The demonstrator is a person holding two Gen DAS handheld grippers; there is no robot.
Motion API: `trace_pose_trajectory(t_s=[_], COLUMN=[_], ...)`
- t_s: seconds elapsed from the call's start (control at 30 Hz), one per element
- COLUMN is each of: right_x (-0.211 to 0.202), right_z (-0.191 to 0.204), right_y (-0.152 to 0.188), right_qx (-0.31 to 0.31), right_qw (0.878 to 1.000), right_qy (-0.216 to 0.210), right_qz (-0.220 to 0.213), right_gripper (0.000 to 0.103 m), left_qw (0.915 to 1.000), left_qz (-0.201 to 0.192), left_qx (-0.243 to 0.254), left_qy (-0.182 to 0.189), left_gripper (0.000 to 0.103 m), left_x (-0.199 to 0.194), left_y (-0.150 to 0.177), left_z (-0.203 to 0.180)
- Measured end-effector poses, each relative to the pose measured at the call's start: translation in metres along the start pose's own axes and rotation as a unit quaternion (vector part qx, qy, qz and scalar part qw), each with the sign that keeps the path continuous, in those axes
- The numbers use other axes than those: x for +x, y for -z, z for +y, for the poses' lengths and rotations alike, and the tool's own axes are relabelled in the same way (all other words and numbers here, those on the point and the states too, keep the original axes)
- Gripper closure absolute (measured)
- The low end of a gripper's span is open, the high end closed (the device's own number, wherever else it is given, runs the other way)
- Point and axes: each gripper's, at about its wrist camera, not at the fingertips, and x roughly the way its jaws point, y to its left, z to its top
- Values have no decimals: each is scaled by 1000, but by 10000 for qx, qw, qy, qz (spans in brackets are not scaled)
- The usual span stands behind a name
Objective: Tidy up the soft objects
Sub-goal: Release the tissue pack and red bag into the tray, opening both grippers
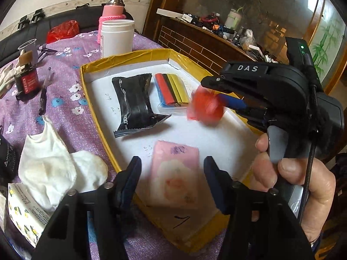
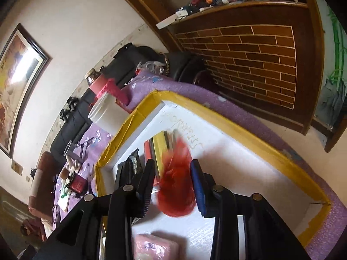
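A white tray with a yellow taped rim (image 1: 97, 108) lies on the purple flowered cloth. Inside it a pink tissue packet (image 1: 175, 173) rests flat, directly between the spread fingers of my left gripper (image 1: 172, 164); the pads stand clear of its sides. A crumpled red plastic bag (image 1: 205, 106) shows blurred at the tips of my right gripper (image 1: 211, 90), just above the tray floor. In the right wrist view the red bag (image 2: 175, 184) sits blurred between the fingers of the right gripper (image 2: 172, 162), with a gap on its left side. The pink packet (image 2: 156, 247) lies below.
A black foil packet (image 1: 134, 104) and a striped coloured pack (image 1: 171, 91) also lie in the tray. Left of the tray are white cloths (image 1: 54, 164), a lemon-print tissue pack (image 1: 23, 214), a pen (image 1: 43, 99) and a red box (image 1: 28, 82). A white jar (image 1: 117, 39) stands behind.
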Motion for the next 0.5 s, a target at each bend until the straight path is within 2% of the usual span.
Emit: trace_pose_trajectory(t_s=[0.23,0.37,0.5], right_x=[-7,-10,-14], right_z=[7,20,39], right_y=[-1,3,11], right_qx=[-170,-562,-1073], right_qw=[9994,9968,9904], right_qy=[205,439,674], right_qz=[-217,-366,-558], right_gripper=[60,59,51], left_qw=[9998,9991,9974], left_qz=[-150,-298,-532], left_qx=[-19,-26,2], left_qy=[-105,-301,-491], left_gripper=[42,42,42], left_x=[-14,-34,-58], left_y=[-2,-1,3], left_z=[0,6,15])
